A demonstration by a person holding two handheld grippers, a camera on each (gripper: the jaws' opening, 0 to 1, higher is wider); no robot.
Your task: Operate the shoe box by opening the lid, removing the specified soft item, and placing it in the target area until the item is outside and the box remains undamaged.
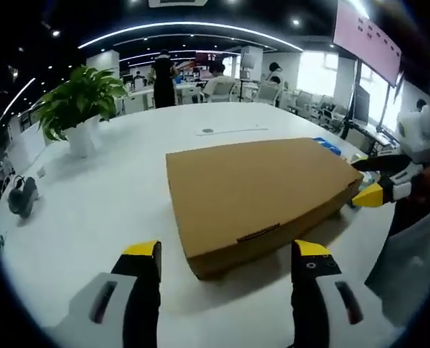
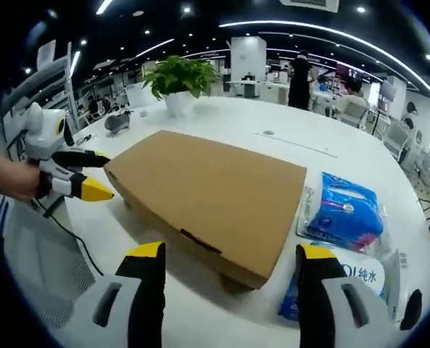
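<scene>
box (image 1: 262,196) lay closed mid-bench (image 1: 113,196) | left hand-held gripper (image 1: 227,261) jaws apart, near box corner | right hand-held gripper (image 2: 230,264) jaws apart, facing box edge | tissue packs (image 2: 343,210) beside box

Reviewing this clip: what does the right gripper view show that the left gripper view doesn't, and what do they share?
Right gripper view: blue tissue packs beside the box, and the left gripper near the box's corner. Left gripper view: the right gripper at the box's far corner, and a small dark device on the table. Both: the closed cardboard shoe box, the potted plant, and open jaws.
</scene>
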